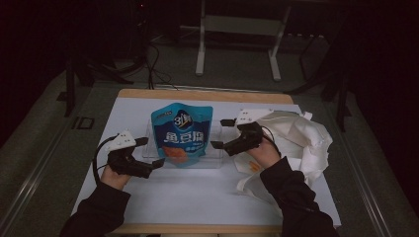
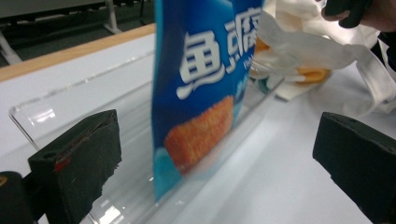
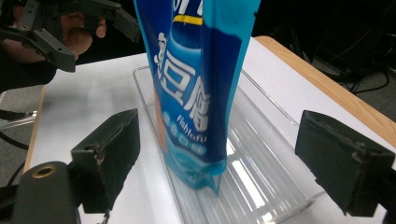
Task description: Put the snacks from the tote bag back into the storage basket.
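While both grippers stand parted and empty, the blue snack pouch (image 1: pixel 181 134) stands upright in a shallow clear plastic tray (image 1: pixel 215 148) near the middle of the white worktop (image 1: pixel 197 197), its long axis vertical and its printed face turned toward the person. The left gripper (image 1: pixel 148 152) sits just beside the pouch's lower left corner, and the right gripper (image 1: pixel 222 133) sits just beside its right edge, so the pouch lies between the two, roughly equally near to each. Seen from the left gripper view, the pouch rises between that gripper's fingers (image 2: pixel 79 158) but farther off, not touching them; the right gripper view likewise shows the pouch's side edge standing between its own fingers (image 3: pixel 109 149), ahead of them and untouched. Either hand would likely need only a short forward reach to close on an edge. Large white Chinese characters run across the pouch, with the smaller word "Fishtofu" legible beneath, a round "3" emblem at the top, and a picture of an orange fried piece. A crumpled white cloth bag (image 1: pixel 301 143) lies to the right.
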Demonstrator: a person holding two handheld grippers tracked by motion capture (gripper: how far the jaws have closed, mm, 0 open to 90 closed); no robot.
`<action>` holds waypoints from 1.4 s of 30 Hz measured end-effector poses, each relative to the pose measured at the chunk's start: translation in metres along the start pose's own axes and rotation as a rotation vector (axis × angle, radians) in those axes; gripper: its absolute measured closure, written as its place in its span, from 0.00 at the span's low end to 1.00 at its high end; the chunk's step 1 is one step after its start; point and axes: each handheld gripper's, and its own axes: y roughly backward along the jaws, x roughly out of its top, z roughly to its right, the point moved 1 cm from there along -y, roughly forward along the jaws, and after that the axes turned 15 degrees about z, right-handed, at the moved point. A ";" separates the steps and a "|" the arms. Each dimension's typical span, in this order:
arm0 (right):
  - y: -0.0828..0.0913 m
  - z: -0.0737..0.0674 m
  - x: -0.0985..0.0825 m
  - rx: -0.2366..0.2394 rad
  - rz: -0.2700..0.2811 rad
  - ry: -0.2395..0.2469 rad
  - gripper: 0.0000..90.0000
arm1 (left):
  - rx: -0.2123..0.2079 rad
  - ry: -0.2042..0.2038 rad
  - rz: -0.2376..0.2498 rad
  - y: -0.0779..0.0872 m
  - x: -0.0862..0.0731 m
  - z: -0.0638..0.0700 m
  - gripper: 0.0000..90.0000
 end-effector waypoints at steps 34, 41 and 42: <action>0.071 -0.036 -0.041 -0.046 0.007 -0.007 0.16 | -0.296 -0.064 -0.037 -0.009 -0.022 0.096 0.02; 0.084 -0.041 -0.046 -0.058 0.027 -0.005 0.16 | -0.342 -0.075 -0.042 -0.021 -0.021 0.105 0.02; 0.089 -0.042 -0.051 -0.066 0.027 -0.001 0.16 | -0.357 -0.080 -0.043 -0.026 -0.021 0.107 0.02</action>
